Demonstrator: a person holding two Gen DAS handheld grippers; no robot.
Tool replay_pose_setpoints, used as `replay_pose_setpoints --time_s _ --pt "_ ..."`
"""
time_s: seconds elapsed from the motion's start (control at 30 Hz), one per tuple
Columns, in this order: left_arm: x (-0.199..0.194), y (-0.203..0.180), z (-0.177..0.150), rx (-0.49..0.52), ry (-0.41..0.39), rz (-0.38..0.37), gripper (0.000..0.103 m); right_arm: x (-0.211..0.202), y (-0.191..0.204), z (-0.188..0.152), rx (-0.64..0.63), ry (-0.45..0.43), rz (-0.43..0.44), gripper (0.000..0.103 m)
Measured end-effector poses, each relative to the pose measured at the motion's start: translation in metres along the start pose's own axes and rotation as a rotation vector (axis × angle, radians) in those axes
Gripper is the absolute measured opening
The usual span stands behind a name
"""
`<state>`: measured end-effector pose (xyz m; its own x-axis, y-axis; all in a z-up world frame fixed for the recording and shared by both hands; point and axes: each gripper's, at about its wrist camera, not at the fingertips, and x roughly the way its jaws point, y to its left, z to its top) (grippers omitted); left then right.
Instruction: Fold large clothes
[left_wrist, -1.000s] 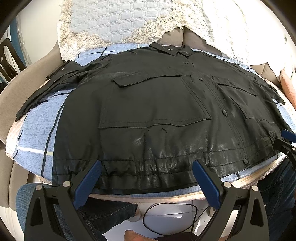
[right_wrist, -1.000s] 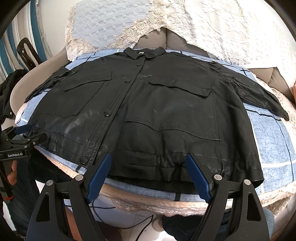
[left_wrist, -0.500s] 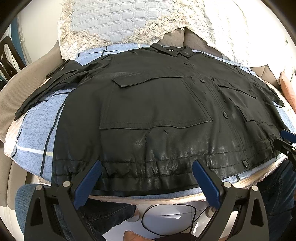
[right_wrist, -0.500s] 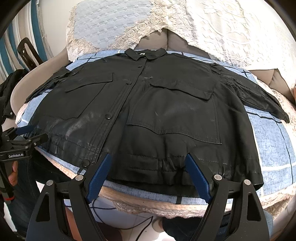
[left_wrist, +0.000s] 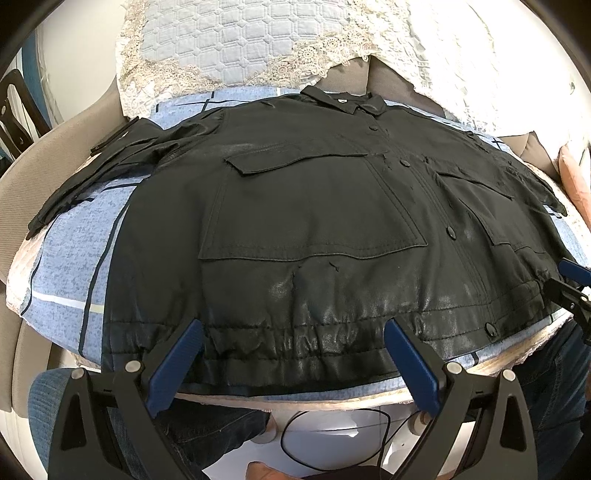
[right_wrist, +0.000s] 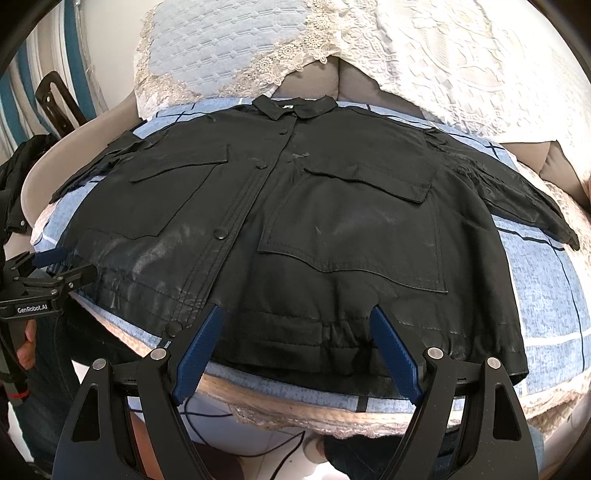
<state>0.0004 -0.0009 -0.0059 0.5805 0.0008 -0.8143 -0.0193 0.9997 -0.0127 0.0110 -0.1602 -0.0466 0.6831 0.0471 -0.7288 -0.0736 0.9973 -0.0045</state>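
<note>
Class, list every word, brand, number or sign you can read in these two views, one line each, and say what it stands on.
"GenRobot.AI": white lettering on the black body of the left gripper, seen at the left edge of the right wrist view.
The white neck label inside the collar of the black jacket: too small to read.
No other text shows.

One black jacket (right_wrist: 295, 221) lying flat, two big chest pockets on it, five round buttons down the front, two long sleeves out left and right, one blue checked blanket (right_wrist: 546, 288) under it, two grippers, left gripper (left_wrist: 291, 365), right gripper (right_wrist: 295, 350), both wide apart
</note>
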Motion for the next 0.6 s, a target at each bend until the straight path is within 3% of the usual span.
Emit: replay_pose_setpoints --time_s 0.6 --pt "0.0039 0.0062 -0.0006 -0.007 -0.001 0.001 0.100 0.0053 0.0075 0.0025 -0.003 0.004 0.013 0.083"
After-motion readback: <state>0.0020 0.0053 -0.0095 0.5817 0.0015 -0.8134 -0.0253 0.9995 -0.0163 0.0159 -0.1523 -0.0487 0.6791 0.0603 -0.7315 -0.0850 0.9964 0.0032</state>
